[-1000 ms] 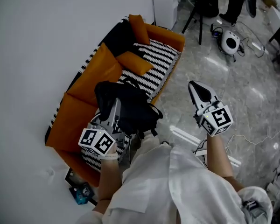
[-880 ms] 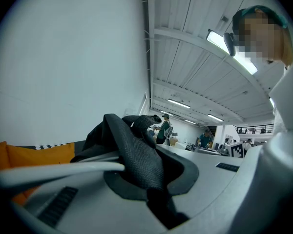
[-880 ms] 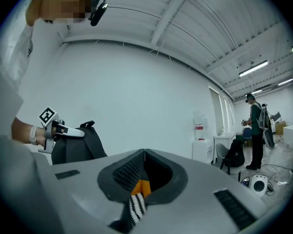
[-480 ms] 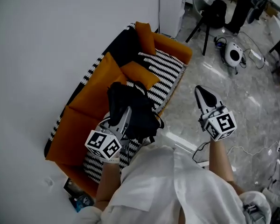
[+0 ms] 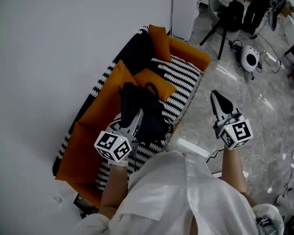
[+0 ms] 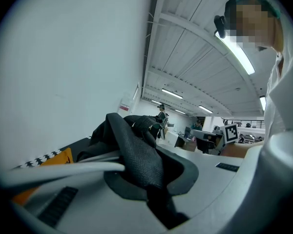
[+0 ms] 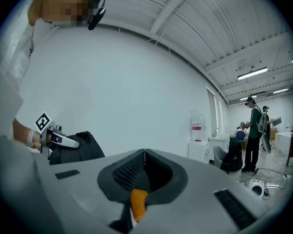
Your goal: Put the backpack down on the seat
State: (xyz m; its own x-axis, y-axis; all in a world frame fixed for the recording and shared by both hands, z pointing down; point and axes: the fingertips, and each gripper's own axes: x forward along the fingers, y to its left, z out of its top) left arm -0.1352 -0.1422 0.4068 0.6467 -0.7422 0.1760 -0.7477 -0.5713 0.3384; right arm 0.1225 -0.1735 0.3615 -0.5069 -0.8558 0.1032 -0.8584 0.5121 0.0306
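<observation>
While pinching the backpack [image 5: 148, 105] in the fully shut left tool [image 5: 137, 116] above the seat [image 5: 182, 82], could spill it off the front edge if released early.

What the backpack and the person are covering

In the head view the backpack [image 5: 146, 106] is hiding the middle of the sofa [image 5: 183, 72] seat, and the tips of the left gripper [image 5: 136, 115] are lying out of sight in its black fabric. The white shirt [image 5: 176, 195] is covering the sofa's near end. The standing person [image 7: 254, 130] is appearing too small to tell.
</observation>
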